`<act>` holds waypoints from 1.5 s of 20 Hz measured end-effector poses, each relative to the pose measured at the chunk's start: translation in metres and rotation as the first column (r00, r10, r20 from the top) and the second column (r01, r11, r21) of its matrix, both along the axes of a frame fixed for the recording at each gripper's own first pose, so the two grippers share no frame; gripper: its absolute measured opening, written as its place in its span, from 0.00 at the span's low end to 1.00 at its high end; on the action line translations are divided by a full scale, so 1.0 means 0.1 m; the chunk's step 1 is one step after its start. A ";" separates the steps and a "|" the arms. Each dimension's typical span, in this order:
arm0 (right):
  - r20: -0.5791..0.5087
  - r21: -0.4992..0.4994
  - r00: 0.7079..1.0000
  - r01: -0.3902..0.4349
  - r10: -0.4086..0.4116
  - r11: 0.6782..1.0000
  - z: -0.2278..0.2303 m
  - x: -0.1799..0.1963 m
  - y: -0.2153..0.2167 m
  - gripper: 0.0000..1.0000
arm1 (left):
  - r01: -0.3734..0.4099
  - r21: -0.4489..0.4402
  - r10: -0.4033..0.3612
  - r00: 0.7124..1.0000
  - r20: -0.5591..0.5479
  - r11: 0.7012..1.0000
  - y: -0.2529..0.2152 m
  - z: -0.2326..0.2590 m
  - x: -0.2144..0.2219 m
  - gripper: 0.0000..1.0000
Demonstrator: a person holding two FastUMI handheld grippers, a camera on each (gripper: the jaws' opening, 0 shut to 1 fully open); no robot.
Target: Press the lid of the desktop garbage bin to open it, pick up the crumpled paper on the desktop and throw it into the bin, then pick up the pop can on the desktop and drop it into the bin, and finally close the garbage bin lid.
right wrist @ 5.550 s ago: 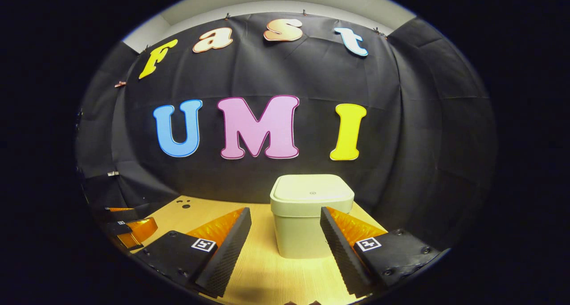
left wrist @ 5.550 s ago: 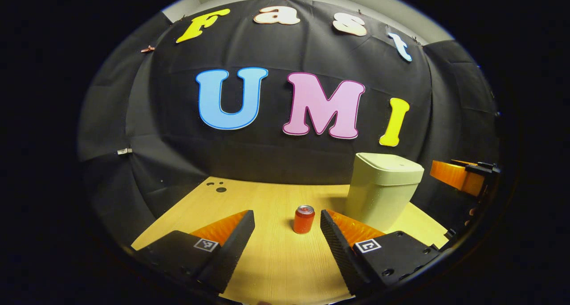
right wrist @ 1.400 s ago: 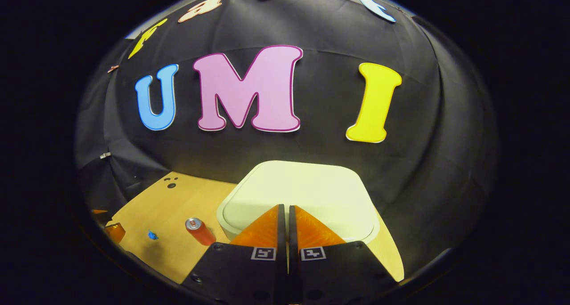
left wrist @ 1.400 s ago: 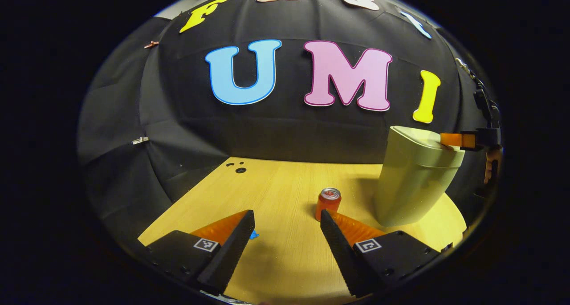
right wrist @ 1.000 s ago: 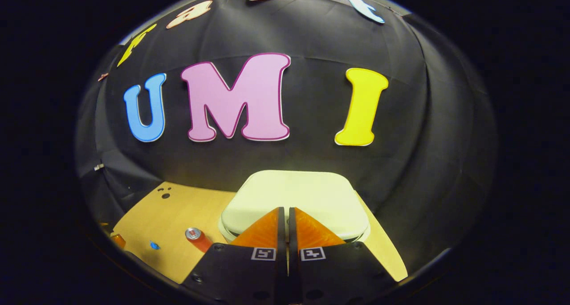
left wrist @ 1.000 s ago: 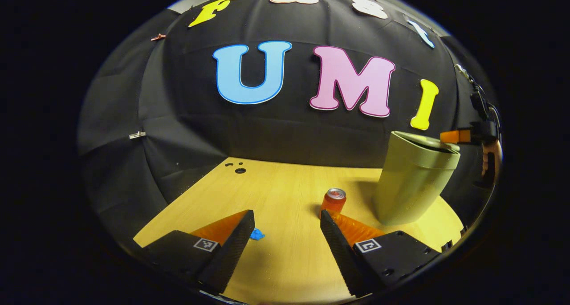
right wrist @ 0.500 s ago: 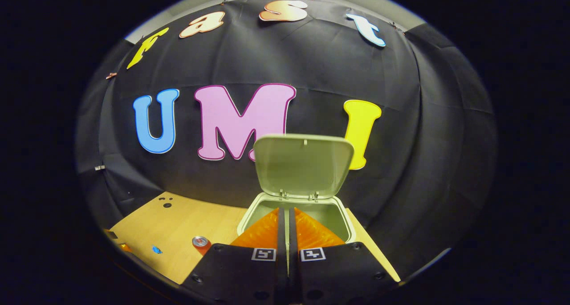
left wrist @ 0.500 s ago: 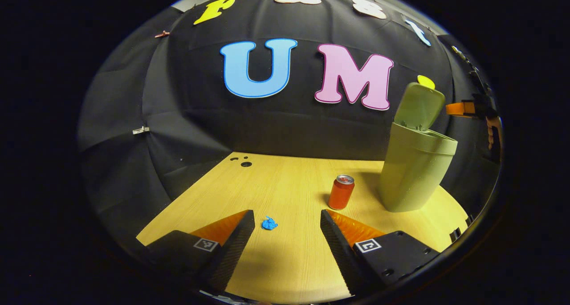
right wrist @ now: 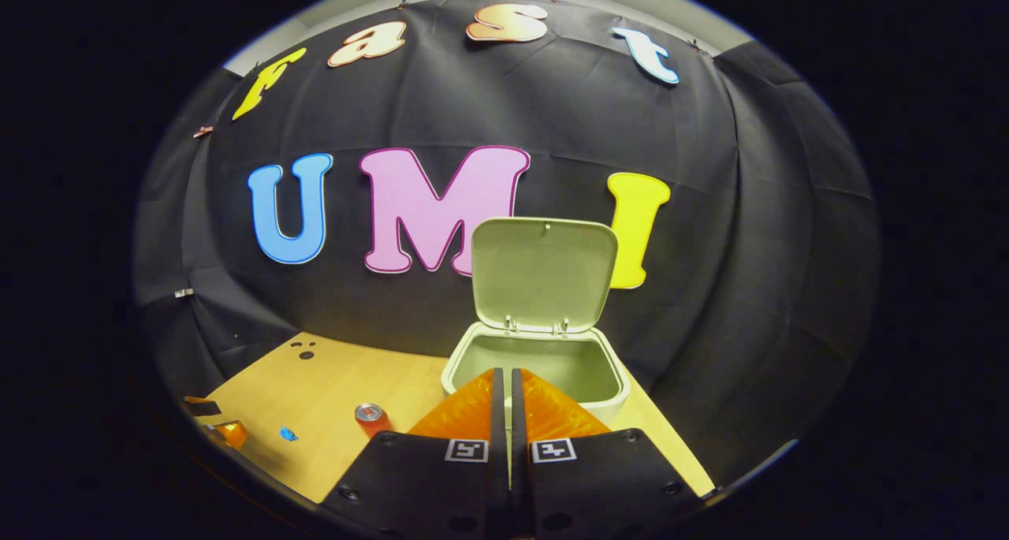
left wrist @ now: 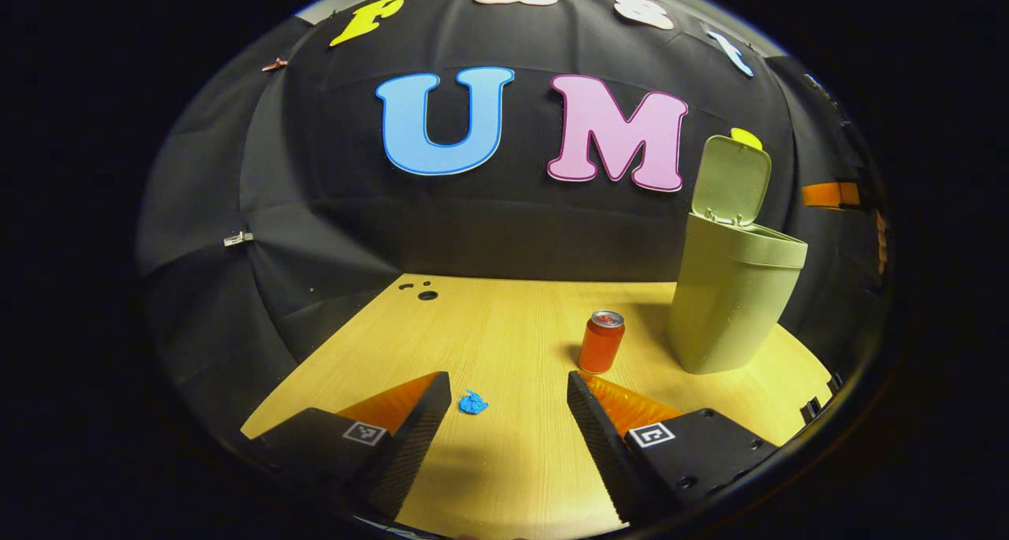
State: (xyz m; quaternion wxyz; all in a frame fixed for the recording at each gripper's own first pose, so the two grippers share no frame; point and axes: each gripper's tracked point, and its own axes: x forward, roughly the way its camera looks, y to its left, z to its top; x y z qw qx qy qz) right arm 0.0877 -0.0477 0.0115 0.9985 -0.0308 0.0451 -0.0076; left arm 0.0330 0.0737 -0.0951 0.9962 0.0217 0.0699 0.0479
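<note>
Since the frame half a second ago, the right gripper (right wrist: 501,378) has drawn back and up from the garbage bin (right wrist: 536,366), so more of the bin's open mouth shows beyond its tips. Its two fingers are pressed flat together with nothing between them, and they hang above the bin's near rim without touching it.

That pale green bin's lid (right wrist: 544,276) stands upright on its rear hinge, fully open. The bin sits near the far right corner of the tabletop (left wrist: 489,327), close to the black cloth wall (left wrist: 473,225).

From the left gripper view, the left gripper (left wrist: 508,390) hangs low over the near edge of the tabletop, fingers spread wide apart and holding nothing. A small crumpled blue paper (left wrist: 473,403) lies on the wood just beside its left finger, not touching it. An orange pop can (left wrist: 601,341) stands upright farther in, just beyond the right finger and a little left of the bin, apart from both.

Several small dark holes (left wrist: 422,291) mark the far left corner of the tabletop. At the far right of this view, beside the open lid, part of the right gripper can be seen.
</note>
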 end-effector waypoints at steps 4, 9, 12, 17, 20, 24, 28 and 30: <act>-0.033 0.036 0.999 0.026 -0.025 0.999 -0.16 -0.05 -0.01 0.05 | -0.024 0.000 0.024 1.000 -0.015 1.000 0.15 -0.08 0.05 0.96; -0.111 0.061 0.993 0.049 -0.042 0.997 -0.44 -0.14 -0.02 0.18 | -0.040 -0.011 0.040 0.998 -0.048 0.999 0.35 -0.24 0.19 0.96; -0.142 0.073 0.988 0.070 -0.059 0.995 -0.55 -0.20 -0.04 0.67 | -0.061 -0.022 0.059 0.996 -0.066 0.998 0.49 -0.34 0.37 0.96; -0.173 0.069 0.980 0.112 -0.098 0.991 -0.67 -0.31 -0.04 1.00 | -0.061 -0.049 0.055 0.990 -0.128 0.997 0.60 -0.62 0.75 0.96; -0.206 0.067 0.971 0.138 -0.122 0.988 -0.76 -0.41 -0.05 1.00 | -0.066 -0.069 0.052 0.982 -0.181 0.995 0.66 -0.84 0.99 0.96; -0.257 0.082 0.955 0.175 -0.149 0.981 -0.89 -0.54 -0.10 1.00 | -0.072 -0.044 0.059 0.967 -0.248 0.996 0.73 -1.14 1.20 0.96; -0.279 0.091 0.943 0.216 -0.183 0.972 -0.97 -0.67 -0.19 1.00 | -0.069 -0.039 0.053 0.946 -0.318 0.997 0.74 -1.45 1.33 0.96; -0.296 0.088 0.936 0.226 -0.192 0.970 -1.03 -0.73 -0.23 1.00 | -0.063 -0.034 0.048 0.940 -0.337 0.997 0.75 -1.53 1.37 0.96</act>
